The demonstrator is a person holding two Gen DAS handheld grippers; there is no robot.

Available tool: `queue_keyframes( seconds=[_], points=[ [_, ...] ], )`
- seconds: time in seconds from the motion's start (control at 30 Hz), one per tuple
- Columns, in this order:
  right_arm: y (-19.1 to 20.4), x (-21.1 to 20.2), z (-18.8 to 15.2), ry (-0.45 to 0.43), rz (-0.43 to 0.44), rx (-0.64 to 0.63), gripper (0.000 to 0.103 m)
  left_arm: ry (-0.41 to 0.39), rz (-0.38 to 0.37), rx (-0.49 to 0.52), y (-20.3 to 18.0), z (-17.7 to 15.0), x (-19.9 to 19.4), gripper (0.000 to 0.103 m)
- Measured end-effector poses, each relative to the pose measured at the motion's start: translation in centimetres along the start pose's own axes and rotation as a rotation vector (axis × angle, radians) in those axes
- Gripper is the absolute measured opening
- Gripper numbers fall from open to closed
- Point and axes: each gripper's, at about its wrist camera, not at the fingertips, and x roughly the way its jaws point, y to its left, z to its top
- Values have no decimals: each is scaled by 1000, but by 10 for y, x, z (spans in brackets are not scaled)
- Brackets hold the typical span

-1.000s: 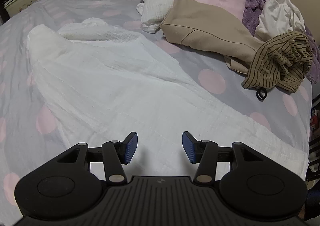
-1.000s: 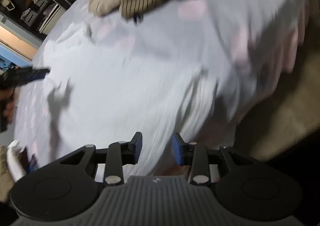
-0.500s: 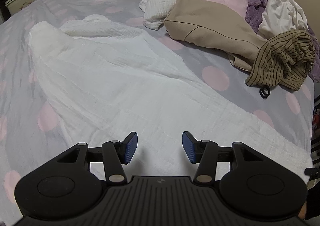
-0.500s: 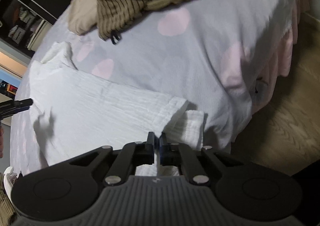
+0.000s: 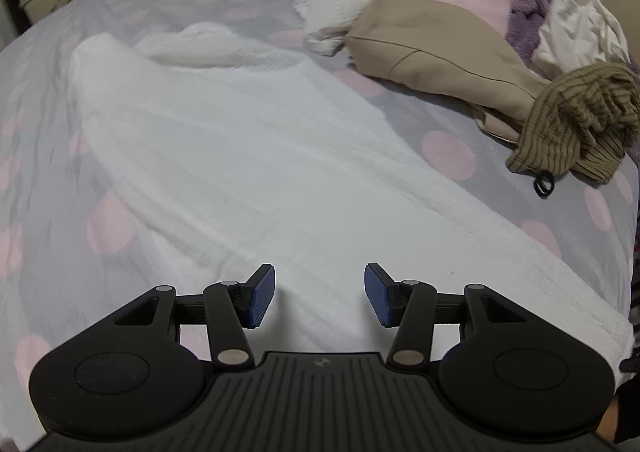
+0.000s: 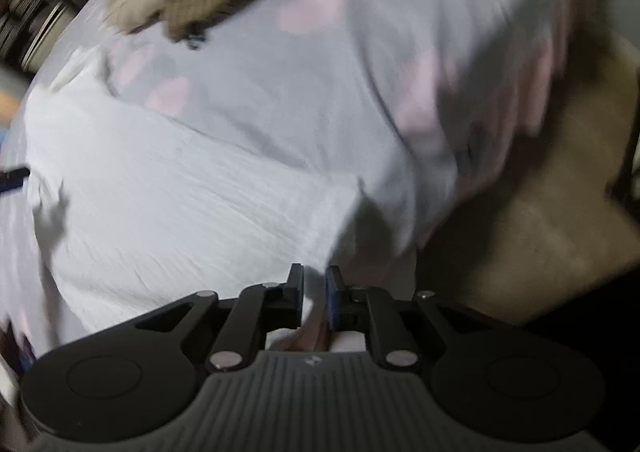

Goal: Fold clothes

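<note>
your left gripper (image 5: 319, 295) has its jaws wide, empty, hovering over the white crinkled garment (image 5: 248, 156) spread flat on the polka-dot bed (image 5: 448, 148). your right gripper (image 6: 314, 298) shows a narrow gap at the garment's corner; blur hides whether cloth is pinched. half a second ago those jaws were fully closed. the pile of clothes (image 5: 472, 36) sits beyond.
</note>
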Motion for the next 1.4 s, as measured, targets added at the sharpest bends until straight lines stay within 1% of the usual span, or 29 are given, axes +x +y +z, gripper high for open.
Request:
queue_keyframes(
  seconds=[0.03,0.1,0.17,0.23,0.27,0.33,0.43,0.5,0.53,0.6,0.7,0.8,0.9,1.0,1.1,1.2,1.3,1.4],
  points=[
    [8,-4,7,-6,8,-45,27,3,-1,-21,5,-2,-1,48],
    [25,-13,22,-18,23,-135,28,6,-4,-61,15,-6,-2,48],
    [42,-22,37,-31,38,-224,39,12,-1,-102,26,-11,-3,50],
    [59,-31,51,-43,53,-314,46,22,6,-140,37,-18,-2,51],
    [67,-36,59,-49,61,-359,48,28,9,-159,43,-21,-1,51],
    [85,-43,74,-60,79,-440,48,37,15,-190,53,-27,-1,51],
    [127,-39,99,-69,133,-514,51,45,32,-206,66,-34,-2,51],
    [159,-34,112,-83,163,-581,53,35,47,-196,75,-36,-6,51],
    [175,-31,118,-89,182,-618,56,25,55,-192,80,-35,-8,52],
    [208,-21,128,-93,223,-685,57,2,70,-195,93,-32,-11,52],
    [256,-3,140,-92,293,-782,57,-38,70,-227,117,-23,-13,54],
    [302,14,152,-104,358,-866,58,-73,62,-262,138,-9,-7,55],
    [347,41,167,-129,420,-900,58,-114,42,-304,160,8,5,55],
    [389,76,186,-128,462,-906,58,-158,8,-342,180,24,22,55],
    [430,116,203,-128,450,-936,59,-167,2,-370,202,38,41,55],
    [469,156,220,-134,418,-959,59,-183,-7,-432,230,52,55,55],
    [502,195,239,-129,396,-959,62,-203,3,-465,256,66,68,55],
    [531,230,260,-142,376,-933,63,-219,17,-477,271,72,78,55]
  ],
)
